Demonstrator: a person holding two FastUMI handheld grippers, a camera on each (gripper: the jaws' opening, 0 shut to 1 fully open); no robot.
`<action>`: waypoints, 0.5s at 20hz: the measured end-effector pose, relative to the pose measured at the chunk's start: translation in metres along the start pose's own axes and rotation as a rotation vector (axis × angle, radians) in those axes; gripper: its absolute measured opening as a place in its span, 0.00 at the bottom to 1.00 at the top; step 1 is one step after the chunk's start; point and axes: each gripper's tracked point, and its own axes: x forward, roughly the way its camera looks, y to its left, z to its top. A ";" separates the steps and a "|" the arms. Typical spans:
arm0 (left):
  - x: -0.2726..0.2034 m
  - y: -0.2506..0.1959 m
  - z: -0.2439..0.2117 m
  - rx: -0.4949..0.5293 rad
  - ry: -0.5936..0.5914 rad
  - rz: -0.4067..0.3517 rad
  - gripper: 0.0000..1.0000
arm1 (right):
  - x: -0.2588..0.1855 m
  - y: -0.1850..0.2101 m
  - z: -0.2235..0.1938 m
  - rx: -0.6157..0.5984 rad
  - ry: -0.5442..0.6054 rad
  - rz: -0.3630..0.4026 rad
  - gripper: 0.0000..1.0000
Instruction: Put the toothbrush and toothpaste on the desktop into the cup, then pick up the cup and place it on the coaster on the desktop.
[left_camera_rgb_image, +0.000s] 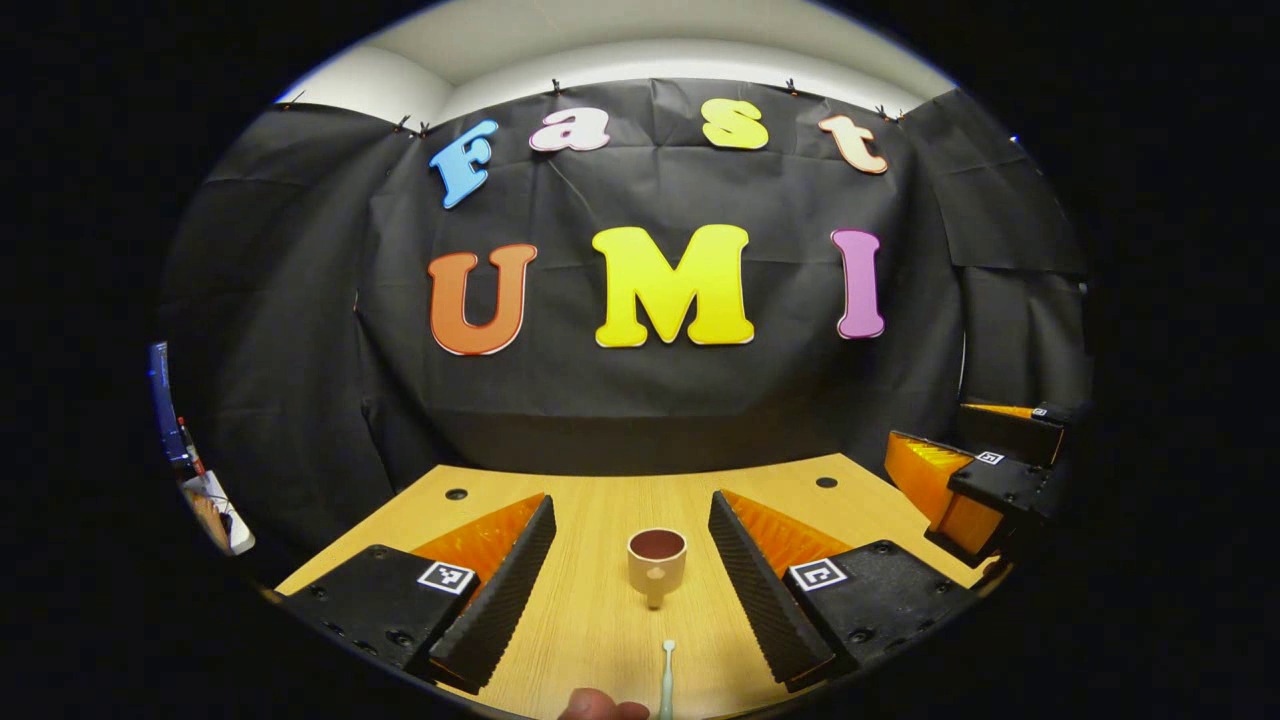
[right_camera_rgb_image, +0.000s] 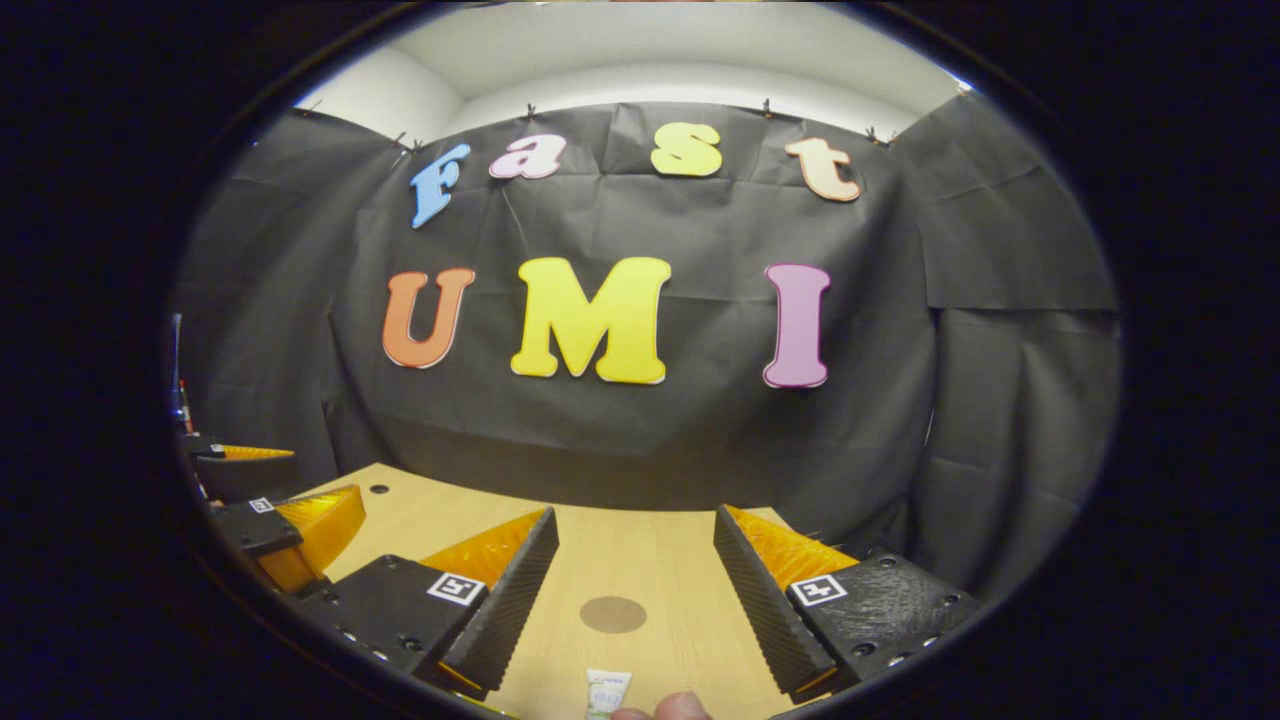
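While both tools — left tool (left_camera_rgb_image: 632, 585), right tool (right_camera_rgb_image: 632, 600) — stand apart, toothbrush (left_camera_rgb_image: 667, 680) and toothpaste (right_camera_rgb_image: 608, 692) lie on the bench (left_camera_rgb_image: 600, 620); cup (left_camera_rgb_image: 657, 565) stands off the coaster (right_camera_rgb_image: 613, 614) — loading step, I judge.

In the left gripper view we get just the toothbrush (left_camera_rgb_image: 667, 680) head end; its handle runs off the bottom edge. In the right gripper view the toothpaste (right_camera_rgb_image: 607, 693) is cut likewise, label too small to read. A fingertip (right_camera_rgb_image: 683, 706) pokes in there, rest of hand cropped.
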 end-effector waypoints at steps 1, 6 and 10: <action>-0.002 -0.004 -0.007 -0.003 0.019 -0.005 0.98 | -0.002 -0.003 -0.006 -0.003 0.013 -0.002 0.95; -0.011 -0.019 -0.051 -0.021 0.125 -0.023 0.98 | -0.011 -0.014 -0.039 -0.018 0.081 -0.006 0.95; -0.014 -0.029 -0.093 -0.025 0.229 -0.046 0.99 | -0.016 -0.019 -0.062 -0.028 0.130 -0.011 0.95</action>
